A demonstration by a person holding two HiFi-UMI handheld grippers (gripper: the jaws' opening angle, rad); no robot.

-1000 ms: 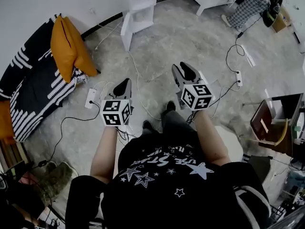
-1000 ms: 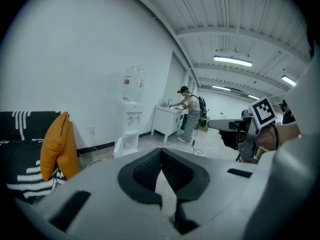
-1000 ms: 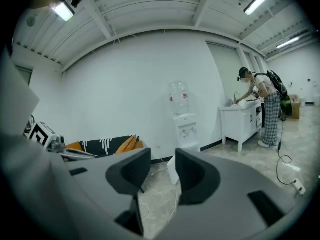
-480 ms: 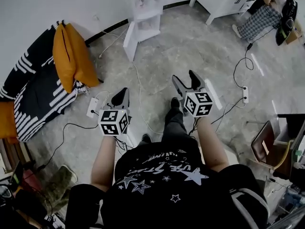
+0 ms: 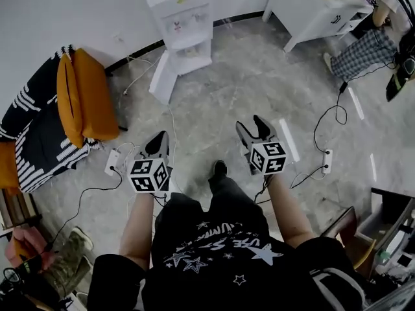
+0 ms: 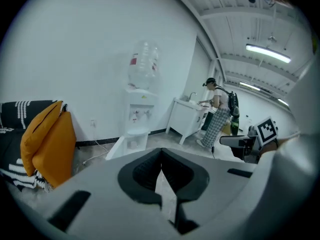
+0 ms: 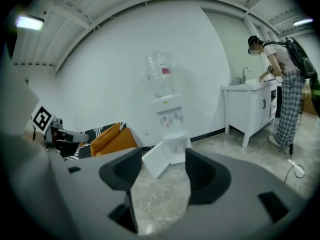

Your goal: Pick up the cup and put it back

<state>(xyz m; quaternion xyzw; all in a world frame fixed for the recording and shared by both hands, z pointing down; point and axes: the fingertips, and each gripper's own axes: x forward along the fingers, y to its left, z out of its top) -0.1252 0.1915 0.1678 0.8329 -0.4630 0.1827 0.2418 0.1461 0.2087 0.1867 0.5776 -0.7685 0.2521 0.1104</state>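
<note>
1. Standing on a grey stone floor [image 5: 259,63] and holding the left gripper [image 5: 162,137] and the right gripper [image 5: 251,124] out in front, level with each other and well apart.
2. Pressing the left gripper's jaws together at the tips, with nothing gripped between them.
3. Closing the right gripper's jaws from a wide gap, with nothing between them and only floor seen through the opening.
4. Facing a white water dispenser [image 5: 180,18] set against the wall, with a clear bottle on top and a white panel [image 5: 162,76] angled out at its foot.
5. Unable to pick out the cup in any view: anything on the dispenser's shelf is too small to tell.
6. Passing an orange cushion [image 5: 81,96] on the left, propped on a black-and-white striped cover [image 5: 39,135], with a power strip [image 5: 113,162] just beside it on the floor.
7. Looking towards a white cabinet [image 5: 311,8] on the right, with a person in checked trousers [image 5: 366,44] at its far end.
</note>
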